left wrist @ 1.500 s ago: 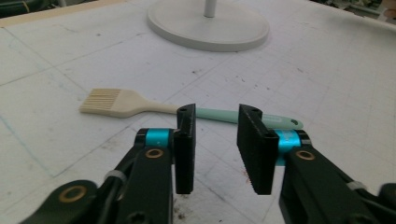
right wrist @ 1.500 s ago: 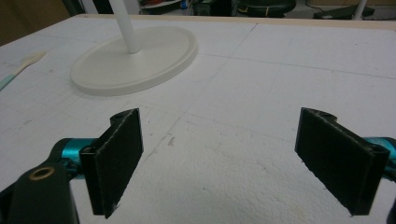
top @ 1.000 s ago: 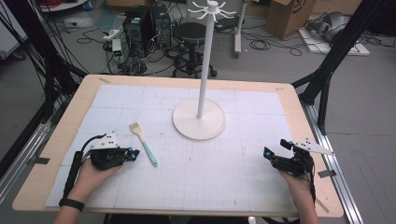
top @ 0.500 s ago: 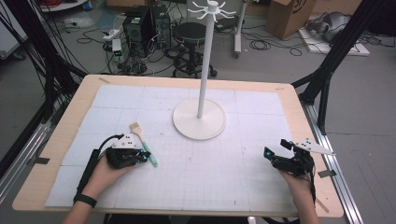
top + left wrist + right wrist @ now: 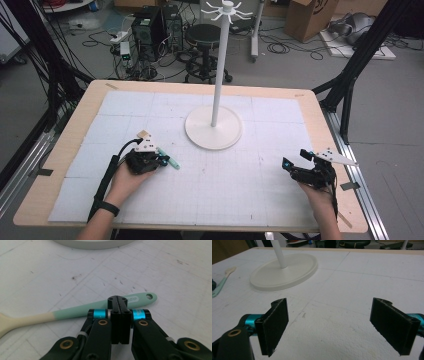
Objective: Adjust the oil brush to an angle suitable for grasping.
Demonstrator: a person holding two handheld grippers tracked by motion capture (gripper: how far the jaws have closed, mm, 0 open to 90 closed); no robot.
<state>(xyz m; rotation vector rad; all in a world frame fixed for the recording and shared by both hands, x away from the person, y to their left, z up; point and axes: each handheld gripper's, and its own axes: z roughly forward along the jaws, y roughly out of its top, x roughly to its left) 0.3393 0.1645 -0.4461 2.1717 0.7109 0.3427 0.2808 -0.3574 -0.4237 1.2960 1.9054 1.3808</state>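
Since the earlier frame, left gripper point(image 5: 162, 159) has slid right over the brush point(image 5: 82, 310), jaws closed and empty. Left of the white stand point(image 5: 213, 127) on the table point(image 5: 90, 105), brush lies flat. Right gripper point(image 5: 292, 167) rests near-right, jaws wide open.

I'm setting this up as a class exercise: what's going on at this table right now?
A person holds a gripper in each hand. The left gripper, fingers shut together, sits just short of a green-handled brush lying flat on the table. The right gripper rests open. A white stand waits mid-table.
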